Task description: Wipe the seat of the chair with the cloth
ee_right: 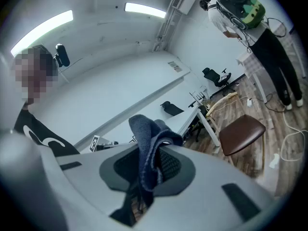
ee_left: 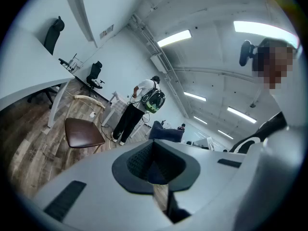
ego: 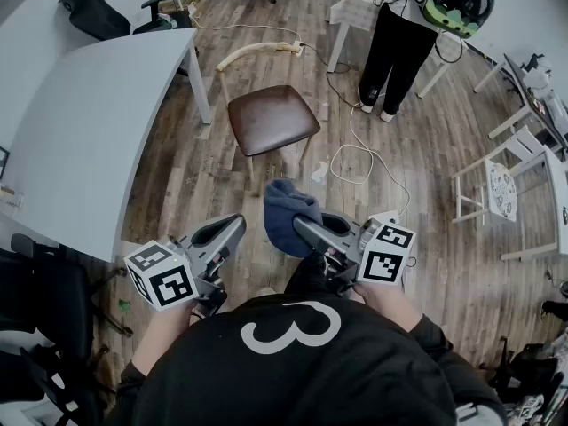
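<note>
The chair stands ahead of me on the wood floor, with a brown padded seat (ego: 271, 118) and a curved pale wooden back (ego: 257, 53). It also shows as the brown seat (ee_left: 83, 131) and the brown seat (ee_right: 242, 134) in the two gripper views. A dark blue cloth (ego: 288, 213) bunches up from my right gripper (ego: 300, 229), which is shut on it. The cloth (ee_right: 148, 150) hangs clamped between those jaws. My left gripper (ego: 234, 229) is beside it, shut with nothing in it, and the cloth (ee_left: 166, 131) shows just past it. Both grippers are held well short of the chair.
A large white table (ego: 89, 122) fills the left, its leg close to the chair. A person (ego: 395, 43) with a backpack stands beyond the chair at the right. A white cable (ego: 355, 158) and a paper scrap (ego: 319, 174) lie on the floor. White chairs (ego: 519, 176) stand far right.
</note>
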